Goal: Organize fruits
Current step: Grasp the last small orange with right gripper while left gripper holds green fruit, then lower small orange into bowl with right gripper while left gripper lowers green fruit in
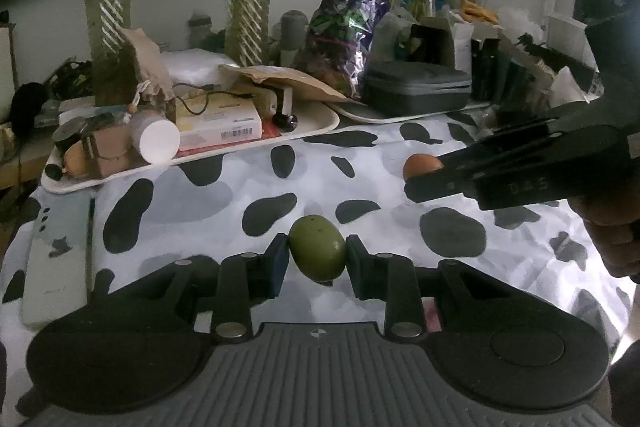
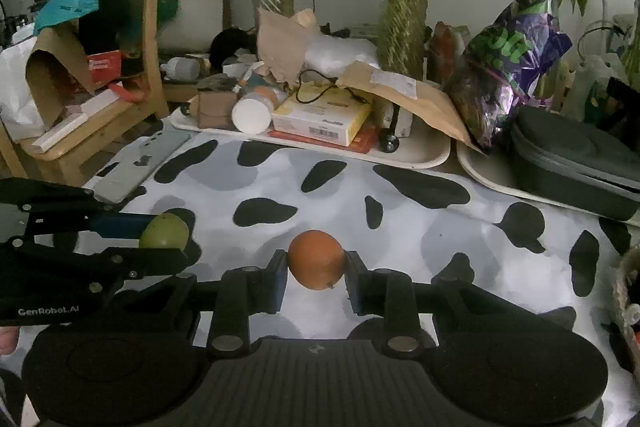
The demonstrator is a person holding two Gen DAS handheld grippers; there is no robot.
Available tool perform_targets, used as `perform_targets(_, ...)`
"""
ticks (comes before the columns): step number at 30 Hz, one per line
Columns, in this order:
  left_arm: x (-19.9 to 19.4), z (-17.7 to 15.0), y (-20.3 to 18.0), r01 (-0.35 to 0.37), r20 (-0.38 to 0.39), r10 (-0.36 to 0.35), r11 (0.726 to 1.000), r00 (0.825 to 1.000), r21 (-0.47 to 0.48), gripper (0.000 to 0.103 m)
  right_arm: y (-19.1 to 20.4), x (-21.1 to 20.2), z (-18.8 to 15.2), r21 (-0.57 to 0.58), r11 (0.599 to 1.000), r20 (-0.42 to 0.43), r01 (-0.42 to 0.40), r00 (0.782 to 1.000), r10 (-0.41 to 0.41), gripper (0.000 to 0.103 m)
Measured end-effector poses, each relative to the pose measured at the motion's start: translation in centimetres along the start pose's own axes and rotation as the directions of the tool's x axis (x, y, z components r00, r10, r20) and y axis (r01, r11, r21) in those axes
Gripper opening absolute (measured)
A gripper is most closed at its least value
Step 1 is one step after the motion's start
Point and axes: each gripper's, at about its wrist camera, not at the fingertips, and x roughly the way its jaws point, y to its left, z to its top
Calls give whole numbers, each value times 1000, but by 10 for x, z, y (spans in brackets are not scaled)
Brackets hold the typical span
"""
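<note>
My left gripper (image 1: 317, 254) is shut on a green oval fruit (image 1: 317, 247), held above the black-and-white spotted cloth (image 1: 224, 211). In the right wrist view that same gripper (image 2: 162, 239) comes in from the left with the green fruit (image 2: 164, 231) between its fingers. My right gripper (image 2: 316, 273) is shut on a round orange fruit (image 2: 316, 259), also off the cloth (image 2: 420, 227). From the left wrist view the right gripper (image 1: 426, 173) reaches in from the right, and only the top of the orange fruit (image 1: 420, 165) shows above its fingers.
At the back, a cream tray (image 1: 320, 123) holds boxes, a white jar and a cable. Beside it stand a dark zip case (image 1: 418, 87), a purple foil bag (image 2: 508, 67) and plant stems. A phone (image 1: 56, 259) lies at the cloth's left edge. A woven basket rim (image 2: 626, 291) shows far right.
</note>
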Motion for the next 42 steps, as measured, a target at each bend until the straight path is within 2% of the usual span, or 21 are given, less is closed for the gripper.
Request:
perform_targets(16, -44, -17, -20, 8, 26, -7, 1000, 1000, -20, 30, 13, -49, -20, 31, 999, 13, -22, 1000, 21, 32)
perform_targets(42, -80, -39, -49, 26, 7, -26, 1000, 1000, -10, 30, 36, -99, -53, 25, 999, -3, -34, 999, 35, 32)
